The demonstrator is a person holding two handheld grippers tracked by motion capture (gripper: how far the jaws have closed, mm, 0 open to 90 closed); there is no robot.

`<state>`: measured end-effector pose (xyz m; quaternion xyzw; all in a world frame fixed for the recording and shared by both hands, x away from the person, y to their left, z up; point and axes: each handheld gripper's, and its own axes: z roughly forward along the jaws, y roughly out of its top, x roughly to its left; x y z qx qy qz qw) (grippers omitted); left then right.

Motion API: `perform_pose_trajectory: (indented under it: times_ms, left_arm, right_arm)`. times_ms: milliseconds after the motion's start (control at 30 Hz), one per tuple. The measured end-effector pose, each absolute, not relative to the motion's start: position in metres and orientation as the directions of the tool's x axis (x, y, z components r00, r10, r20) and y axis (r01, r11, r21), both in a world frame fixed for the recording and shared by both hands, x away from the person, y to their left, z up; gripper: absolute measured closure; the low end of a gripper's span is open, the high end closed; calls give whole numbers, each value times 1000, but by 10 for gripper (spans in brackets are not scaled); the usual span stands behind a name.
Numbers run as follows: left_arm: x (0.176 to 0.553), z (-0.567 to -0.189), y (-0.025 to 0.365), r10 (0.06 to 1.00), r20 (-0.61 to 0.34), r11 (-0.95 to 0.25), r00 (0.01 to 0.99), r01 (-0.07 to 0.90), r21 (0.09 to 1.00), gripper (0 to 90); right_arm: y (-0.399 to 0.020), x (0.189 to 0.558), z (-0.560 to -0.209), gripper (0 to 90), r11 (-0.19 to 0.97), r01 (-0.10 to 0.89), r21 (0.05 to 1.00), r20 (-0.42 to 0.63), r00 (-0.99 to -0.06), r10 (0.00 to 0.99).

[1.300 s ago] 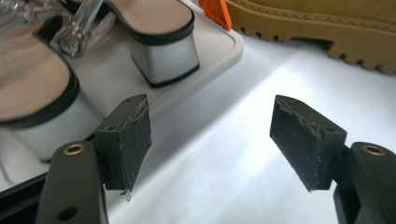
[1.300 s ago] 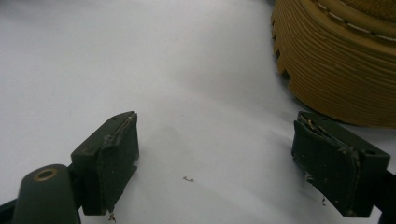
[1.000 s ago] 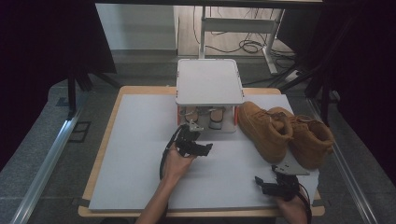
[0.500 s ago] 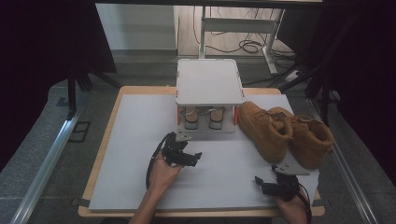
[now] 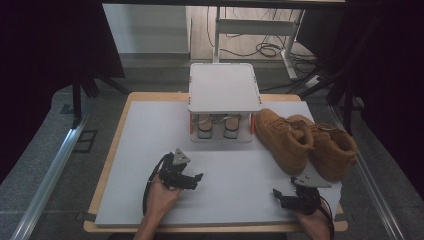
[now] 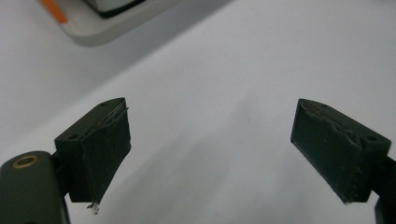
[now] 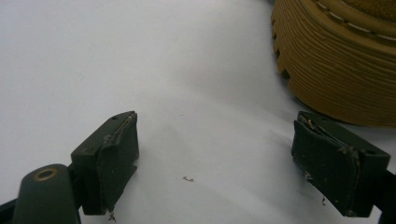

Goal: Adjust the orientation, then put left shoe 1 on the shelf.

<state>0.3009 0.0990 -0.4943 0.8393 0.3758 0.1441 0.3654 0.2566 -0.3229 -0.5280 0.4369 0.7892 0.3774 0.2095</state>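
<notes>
A white table (image 5: 150, 130) holds a small white shoe rack (image 5: 224, 87) at the back centre, with a pair of light sneakers (image 5: 218, 127) tucked on its lower shelf. Just right of the rack stand two tan boots (image 5: 305, 142), side by side and touching.

The left gripper (image 5: 192, 181) sits low over bare table in front of the rack, jaws spread wide with nothing between them. The right gripper (image 5: 280, 196) rests near the front right edge, just short of the nearer boot's toe, jaws also apart and empty.

The sneakers look already stowed, so the boots are likely next. To do that well, each gripper should probably take one boot by its collar or heel, keeping it upright.

Compared with a second ago, the left gripper has drawn back from the rack toward the person, and its jaws have just been opening, empty. The right gripper has not moved.
</notes>
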Motion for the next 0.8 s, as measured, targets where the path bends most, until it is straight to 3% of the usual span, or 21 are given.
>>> perform_pose_trajectory:
  times_ms: [433,633,800]
  left_arm:
    - [302,-523,113,766,-37,-443,642,569,693,122]
    - [303,-523,116,767,-67,-423,638,581,696,128]
    - [301,-524,113,773,-28,-440,633,567,697,142]
  right_arm:
    - [-322,258,-527,138,339,542,769,2,-532,847]
    - [-321,260,-526,79,345,552,759,18,-547,837]
    - [-322,260,-524,15,305,580,755,82,-546,834]
